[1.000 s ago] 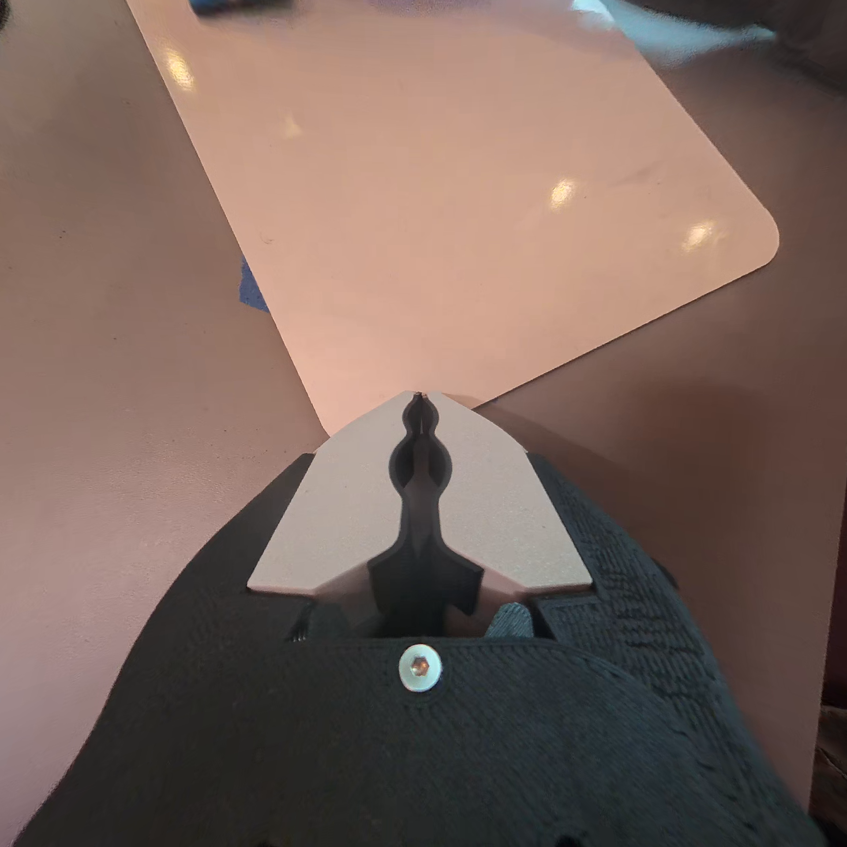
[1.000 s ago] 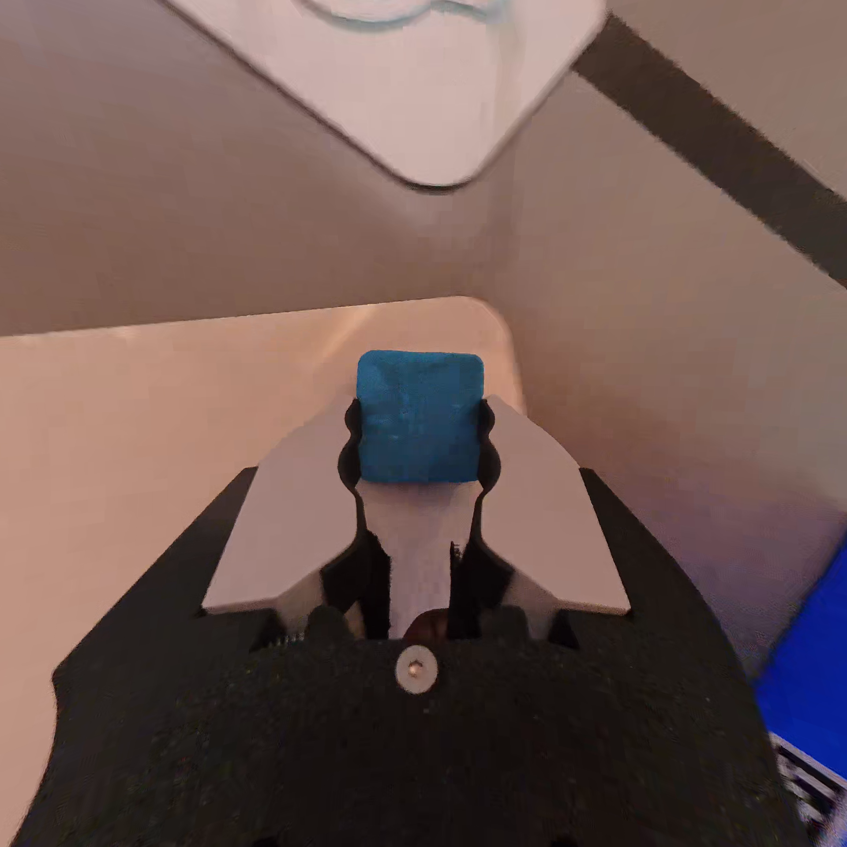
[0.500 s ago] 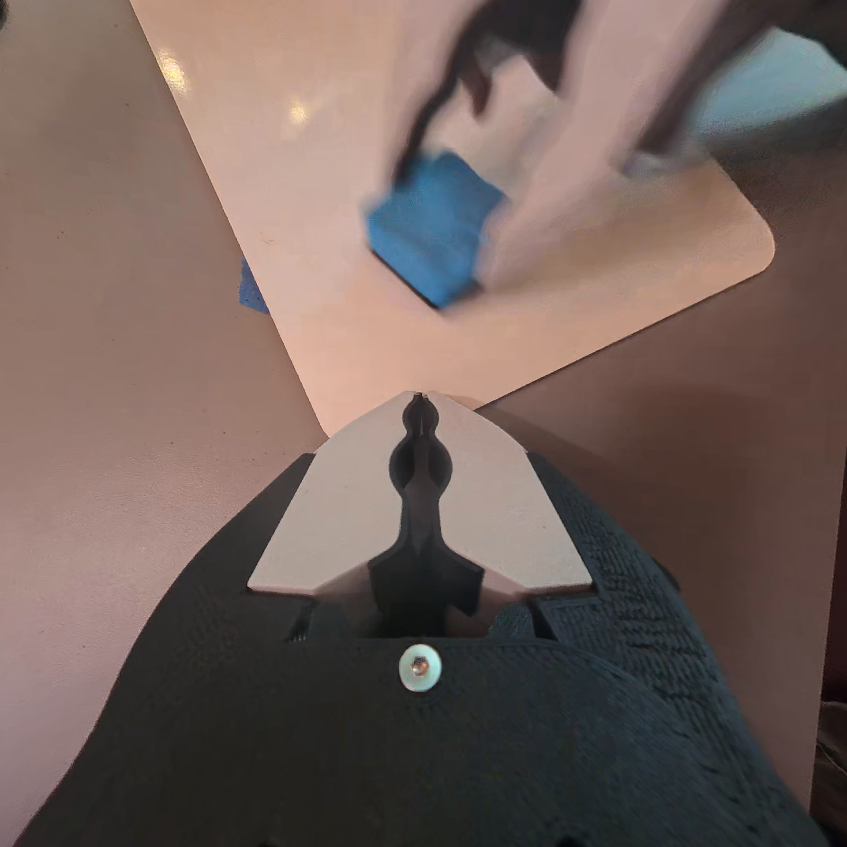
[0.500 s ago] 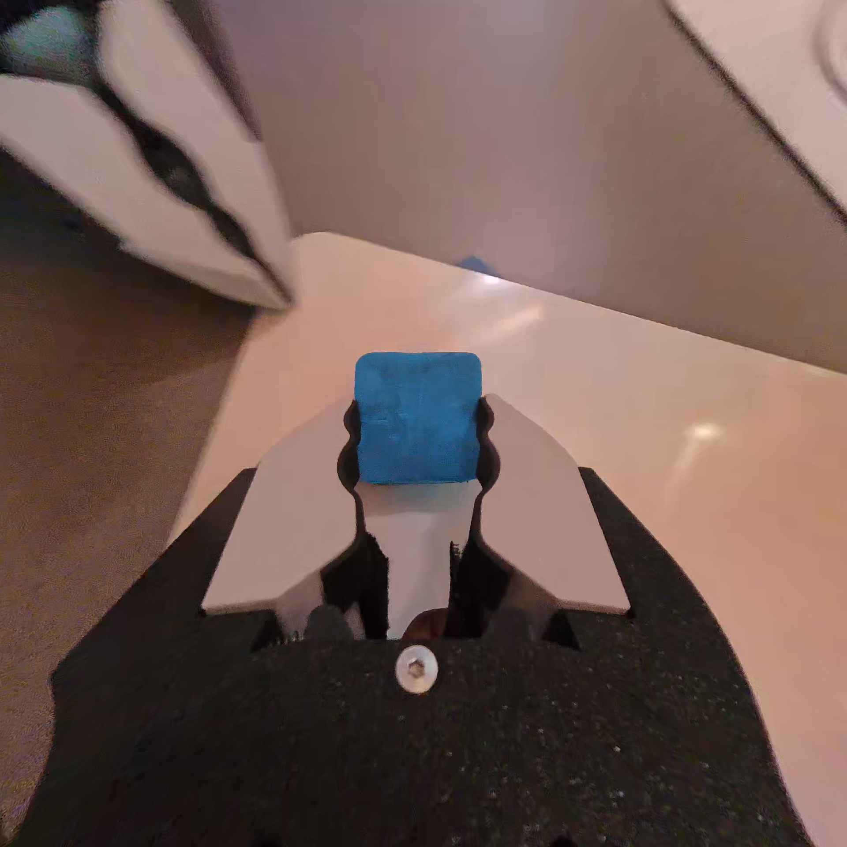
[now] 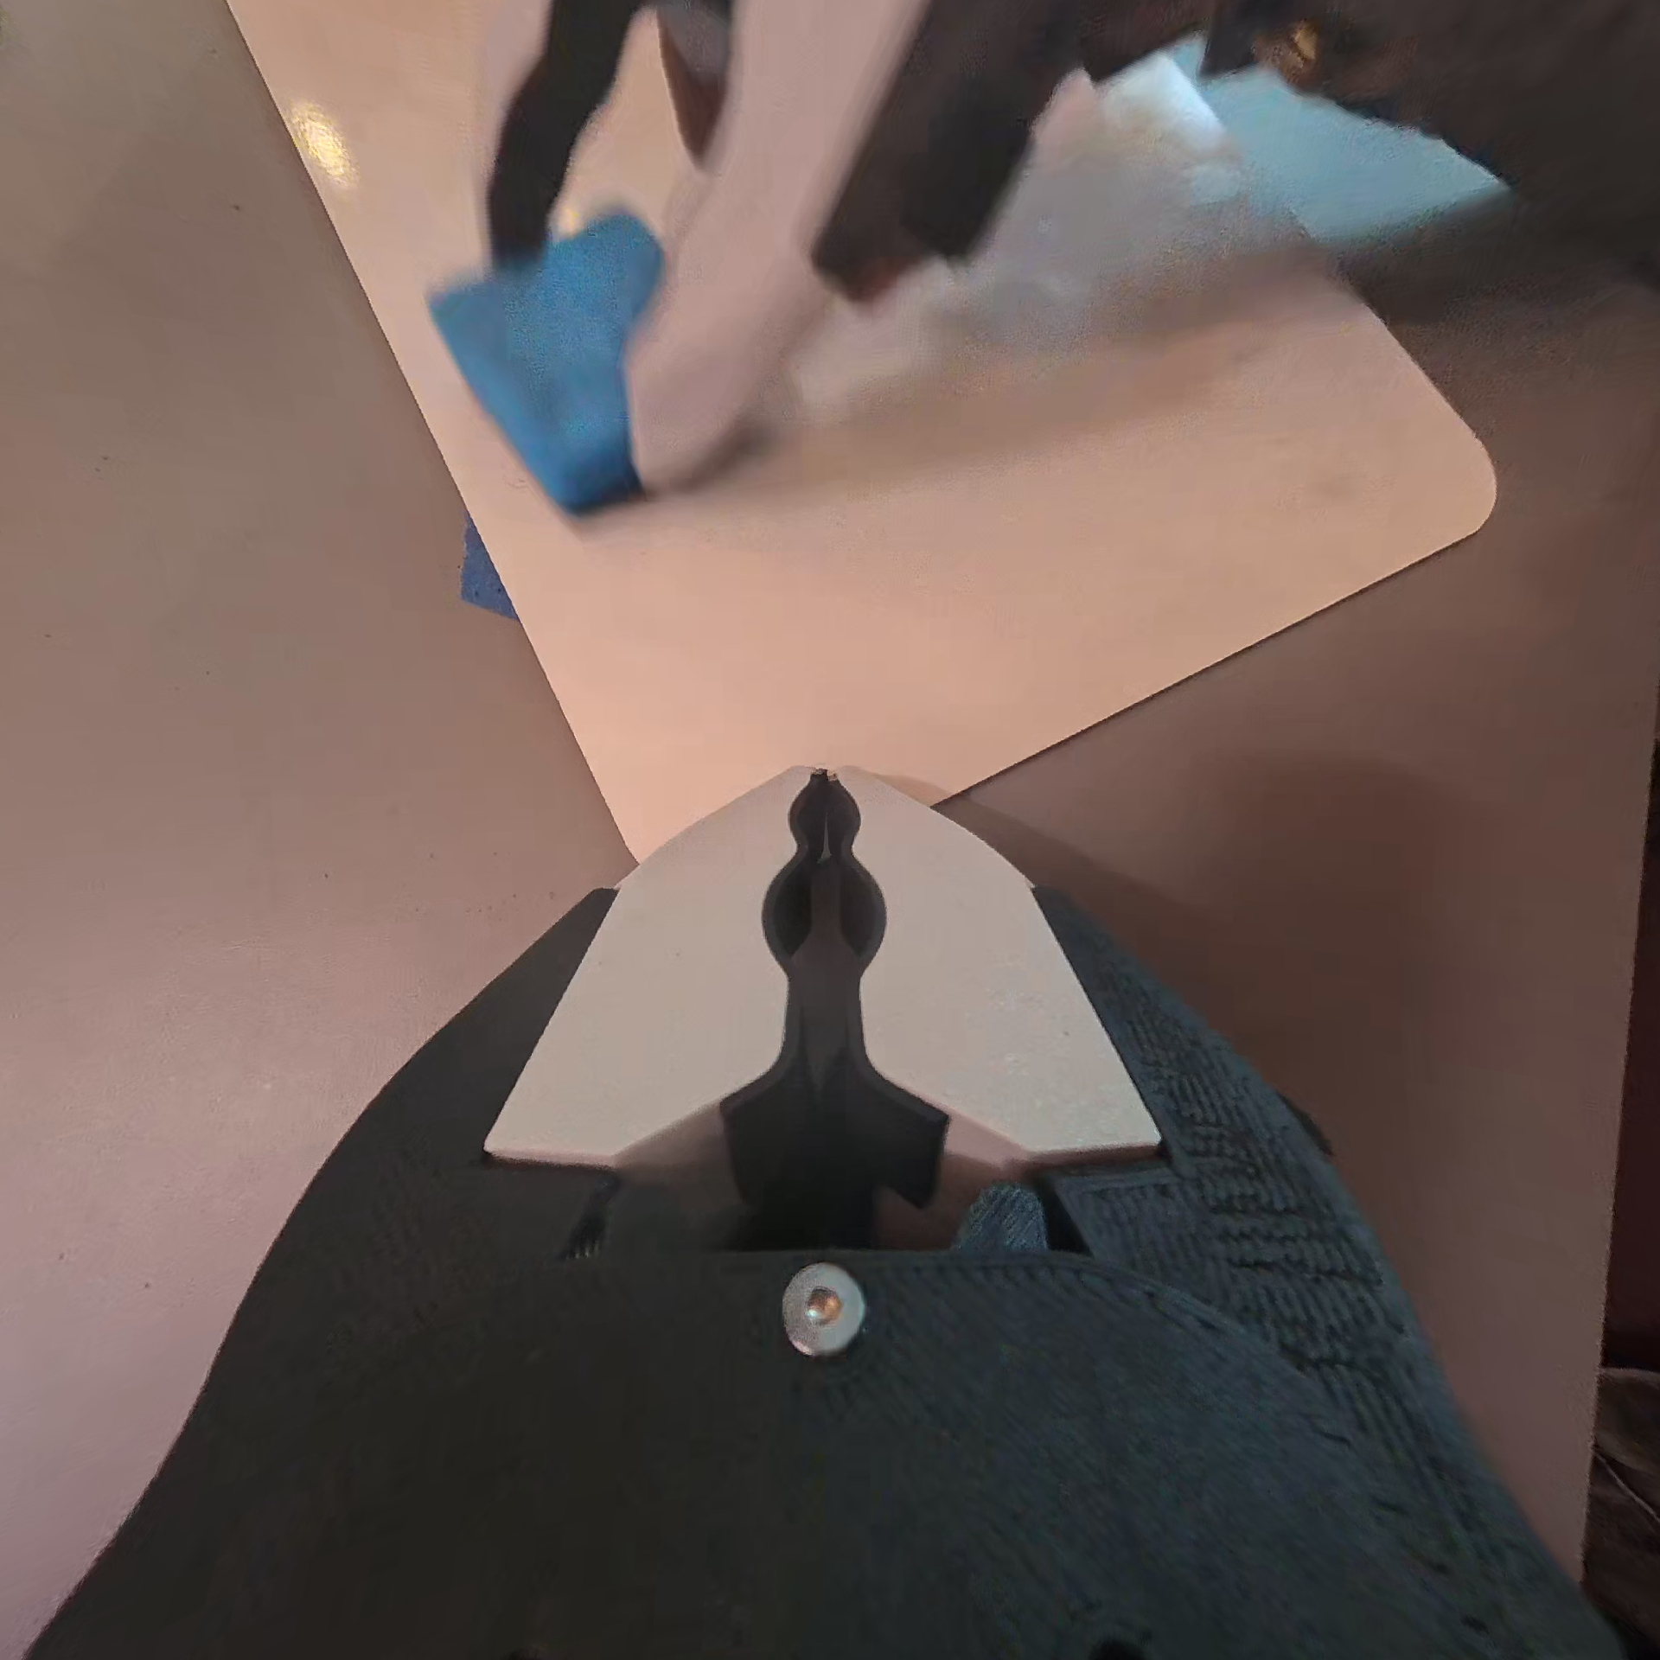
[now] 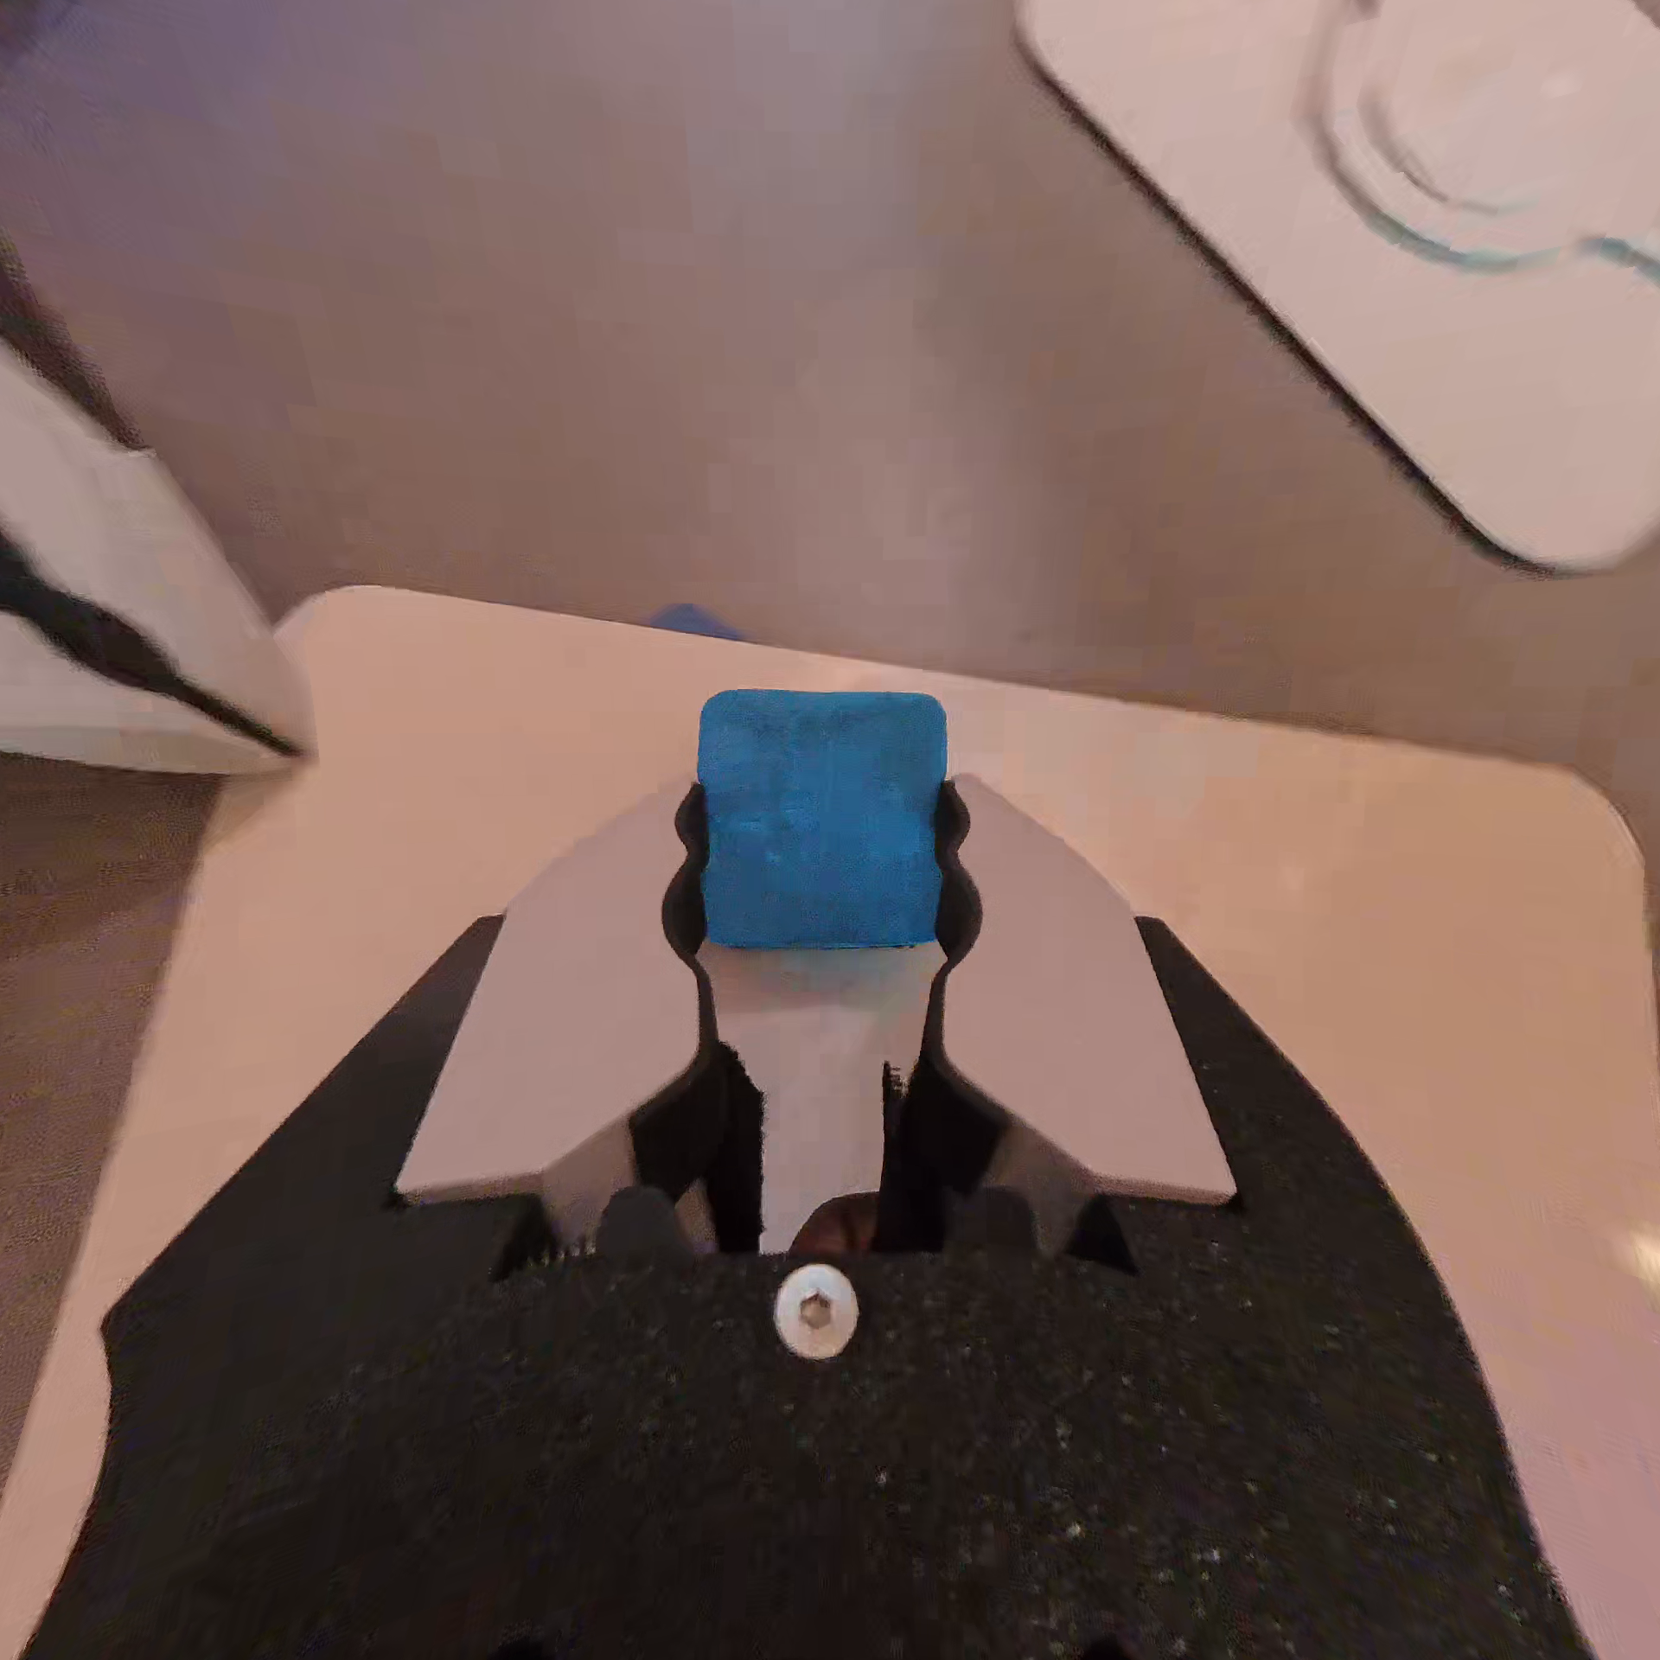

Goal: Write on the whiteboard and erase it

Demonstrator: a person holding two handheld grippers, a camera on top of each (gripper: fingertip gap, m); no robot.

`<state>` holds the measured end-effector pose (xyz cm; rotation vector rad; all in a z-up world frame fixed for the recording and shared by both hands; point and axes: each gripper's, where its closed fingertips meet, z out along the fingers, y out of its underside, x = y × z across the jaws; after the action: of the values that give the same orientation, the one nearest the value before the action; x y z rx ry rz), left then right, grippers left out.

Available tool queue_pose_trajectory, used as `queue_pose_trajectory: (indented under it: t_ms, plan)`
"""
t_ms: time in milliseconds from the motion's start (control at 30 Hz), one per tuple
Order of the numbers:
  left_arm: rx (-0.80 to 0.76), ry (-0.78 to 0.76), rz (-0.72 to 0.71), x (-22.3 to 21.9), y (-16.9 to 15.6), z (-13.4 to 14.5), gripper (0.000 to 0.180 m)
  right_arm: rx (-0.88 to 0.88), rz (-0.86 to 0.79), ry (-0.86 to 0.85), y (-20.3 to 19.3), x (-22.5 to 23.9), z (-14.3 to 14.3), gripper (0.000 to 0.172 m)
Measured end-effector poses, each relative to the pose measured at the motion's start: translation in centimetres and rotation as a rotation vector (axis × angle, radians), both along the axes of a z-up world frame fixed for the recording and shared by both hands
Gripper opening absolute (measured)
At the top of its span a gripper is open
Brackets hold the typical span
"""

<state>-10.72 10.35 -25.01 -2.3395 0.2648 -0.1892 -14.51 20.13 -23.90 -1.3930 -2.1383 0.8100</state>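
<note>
Right wrist view: my right claw (image 6: 819,822) gripped the blue eraser (image 6: 822,826) on the whiteboard (image 6: 1347,988); my left claw (image 5: 822,774) sat pinched together, bare, at the whiteboard's corner.

Blue eraser (image 6: 819,822) sits flat on the whiteboard (image 6: 1302,943), clamped between both pads. Whiteboard lies flat, pale, round-cornered.

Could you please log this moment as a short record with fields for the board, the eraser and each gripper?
board: whiteboard flat on the table, no marks visible
eraser: blue, on the board near its left edge
right gripper: clamped on the eraser, blurred
left gripper: shut, empty, tips at the board's near corner
second board: beyond, faint marks
</note>
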Motion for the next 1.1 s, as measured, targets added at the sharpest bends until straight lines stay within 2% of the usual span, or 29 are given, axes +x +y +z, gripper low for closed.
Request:
queue_pose_trajectory:
  t_ms: [67,100,167,233,300,367,400,467,533,567,600,633,700,733,800,867,967,1100]
  plan:
    - [0.003,-0.003,0.000,0.0,0.0,0.0,0.002,0.077,0.127,-0.006,-3.7,0.2,0.1,0.049]
    - [0.002,-0.004,0.000,0.0,0.0,0.0,0.002,0.082,0.123,-0.002,-3.2,-0.3,0.1,0.049]
    - [0.004,-0.004,-0.002,0.0,0.0,0.0,0.002,0.065,-0.045,0.000,1.6,-2.1,0.0,0.049]
    - [0.005,0.001,-0.003,0.0,0.0,0.0,0.002,0.139,-0.178,-0.031,5.7,-2.1,0.1,0.049]
    - [0.005,-0.009,-0.005,0.0,0.0,0.0,0.001,0.219,-0.117,-0.019,3.9,-1.7,0.2,0.049]
    - [0.003,-0.018,-0.006,0.0,0.1,0.0,0.001,0.190,0.044,0.004,-0.9,-1.3,0.2,0.049]
    - [0.003,-0.018,-0.005,0.0,0.1,0.0,0.001,0.176,0.075,0.011,-1.7,-1.5,0.2,0.049]
    - [0.004,-0.015,-0.005,0.0,0.1,0.0,0.001,0.113,-0.004,-0.004,0.6,-2.5,0.0,0.049]
    - [0.005,-0.011,-0.006,0.0,0.1,0.0,0.001,0.155,-0.102,-0.015,3.6,-2.8,0.0,0.049]
    - [0.008,-0.003,-0.012,0.0,0.1,0.0,0.001,0.184,-0.090,-0.024,3.4,-2.6,0.1,0.049]
    - [0.014,0.012,-0.026,0.0,0.0,0.0,0.001,0.206,-0.041,-0.025,2.1,-2.2,0.1,0.049]
    - [0.022,0.028,-0.037,-0.1,-0.1,0.1,0.000,0.156,0.042,-0.034,-0.7,-1.4,0.0,0.049]
    - [0.106,0.017,0.054,-1.6,0.3,1.4,0.001,0.031,0.193,-0.045,-6.4,0.5,-0.1,0.049]
    - [0.153,-0.005,0.104,-2.6,0.3,2.2,0.000,0.070,0.217,-0.035,-7.2,1.3,-0.1,0.049]
    - [0.153,0.035,0.168,-4.3,-0.2,2.3,0.000,0.047,0.246,-0.074,-8.4,3.1,-0.1,0.049]
    - [0.101,0.057,0.126,-3.7,-0.3,1.4,0.000,0.051,0.277,-0.090,-8.6,3.9,-0.2,0.049]
    - [0.023,0.095,0.102,-3.5,-0.4,0.1,0.000,0.072,0.259,-0.122,-8.2,3.3,-0.3,0.049]
    - [0.034,0.090,0.074,-3.0,-0.5,0.2,0.000,0.080,0.253,-0.079,-9.2,2.3,-0.2,0.050]
